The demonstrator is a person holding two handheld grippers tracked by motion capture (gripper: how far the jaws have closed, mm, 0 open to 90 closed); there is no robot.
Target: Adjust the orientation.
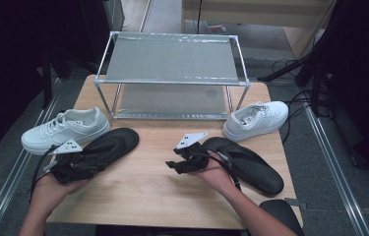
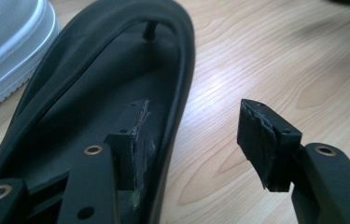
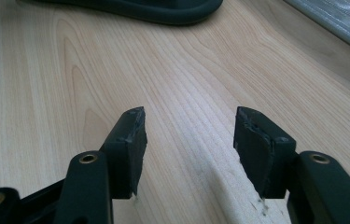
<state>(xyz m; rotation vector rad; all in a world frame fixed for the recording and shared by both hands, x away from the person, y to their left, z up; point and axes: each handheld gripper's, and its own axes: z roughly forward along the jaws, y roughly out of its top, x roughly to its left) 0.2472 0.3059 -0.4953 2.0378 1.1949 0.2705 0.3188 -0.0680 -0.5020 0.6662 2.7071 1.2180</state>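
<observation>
Two black flip-flops lie on the wooden table (image 1: 142, 182): one at the left (image 1: 110, 142), one at the right (image 1: 248, 164). My left gripper (image 1: 93, 164) is at the left flip-flop's heel end. In the left gripper view this gripper (image 2: 196, 107) is open: one jaw hovers over the flip-flop's footbed (image 2: 84, 84), the other over bare wood, and the rim lies between them untouched. My right gripper (image 1: 172, 166) sits mid-table, just left of the right flip-flop, and stands open (image 3: 190, 112) over bare wood. The left flip-flop's toe (image 3: 140, 9) shows far ahead of it.
A metal two-tier rack (image 1: 172, 59) stands at the back centre of the table. One white sneaker (image 1: 66, 128) lies beside the left flip-flop, also seen close by (image 2: 4, 46). Another white sneaker (image 1: 256, 118) rests at the rack's right foot.
</observation>
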